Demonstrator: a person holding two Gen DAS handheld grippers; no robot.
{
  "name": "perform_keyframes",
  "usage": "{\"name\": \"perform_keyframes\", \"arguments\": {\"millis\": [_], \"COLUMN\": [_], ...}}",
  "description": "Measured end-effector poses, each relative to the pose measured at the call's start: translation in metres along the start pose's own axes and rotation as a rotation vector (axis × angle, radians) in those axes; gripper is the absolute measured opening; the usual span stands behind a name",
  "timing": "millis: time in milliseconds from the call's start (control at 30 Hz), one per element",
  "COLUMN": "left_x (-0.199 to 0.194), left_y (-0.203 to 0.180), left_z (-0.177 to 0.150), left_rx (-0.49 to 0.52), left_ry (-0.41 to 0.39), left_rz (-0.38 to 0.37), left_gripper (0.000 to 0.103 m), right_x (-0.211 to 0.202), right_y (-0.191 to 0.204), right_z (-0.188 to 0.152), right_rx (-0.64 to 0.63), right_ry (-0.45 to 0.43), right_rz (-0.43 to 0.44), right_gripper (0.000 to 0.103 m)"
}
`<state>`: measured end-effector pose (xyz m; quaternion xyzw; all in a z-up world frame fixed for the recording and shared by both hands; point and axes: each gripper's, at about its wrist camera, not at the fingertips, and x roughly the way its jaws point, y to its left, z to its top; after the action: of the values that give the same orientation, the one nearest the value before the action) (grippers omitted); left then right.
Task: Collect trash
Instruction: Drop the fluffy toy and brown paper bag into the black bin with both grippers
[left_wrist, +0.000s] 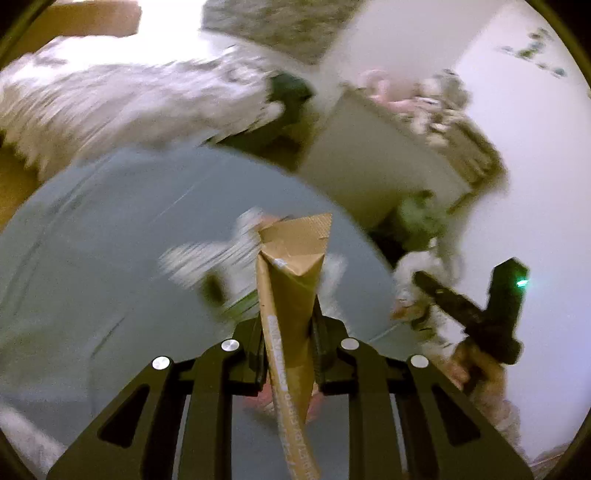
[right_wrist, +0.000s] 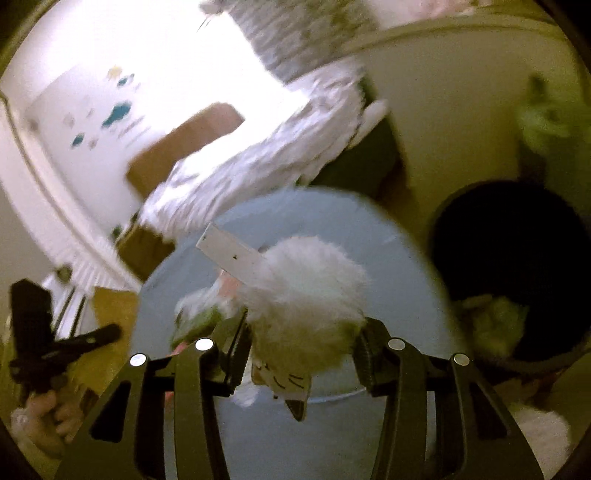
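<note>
Round grey bench (left_wrist: 110, 229) with scraps left, left hand-held gripper (left_wrist: 288, 332) clamped on brown wrapper (left_wrist: 291, 266), right hand-held gripper (right_wrist: 299, 332) gripping white wad (right_wrist: 306, 288), dark bin (right_wrist: 517, 266) waiting nearby

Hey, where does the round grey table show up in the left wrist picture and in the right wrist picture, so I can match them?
Left wrist: the round grey table fills the lower left and centre, behind the left gripper shut on brown folded card.
Right wrist: the same table sits at centre and bottom, under the right gripper holding a crumpled white wad.
Shared landmark: the patterned white bedding beyond the table's far edge.
</note>
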<state>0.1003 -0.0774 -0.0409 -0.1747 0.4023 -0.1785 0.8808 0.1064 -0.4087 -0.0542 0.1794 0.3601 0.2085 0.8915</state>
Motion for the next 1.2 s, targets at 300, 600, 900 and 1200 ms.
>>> {"name": "perform_keyframes", "arguments": {"millis": [300,600,900,1200], "left_x": [0.095,0.214,0.273,0.295], "left_y": [-0.129,-0.192,-0.199,-0.211], "left_z": [0.051,0.071,0.066,0.060], "left_rx": [0.201,0.272,0.220,0.231], "left_ry": [0.033,0.150,0.258,0.296], "left_rz": [-0.226,-0.221,-0.231,-0.219], "left_gripper": [0.019,0.019,0.019,0.021], "right_x": [-0.036,-0.022,-0.011,-0.013], "right_y": [-0.105,-0.147,-0.181,-0.194], "right_z": [0.036,0.063,0.057,0.046], "right_rx": [0.155,0.087,0.144,0.214], "right_ry": [-0.199,-0.199,-0.199,-0.224], "right_rz": [-0.311,-0.588,-0.573,-0.518], "right_gripper": [0.047,0.047,0.047,0.047]}}
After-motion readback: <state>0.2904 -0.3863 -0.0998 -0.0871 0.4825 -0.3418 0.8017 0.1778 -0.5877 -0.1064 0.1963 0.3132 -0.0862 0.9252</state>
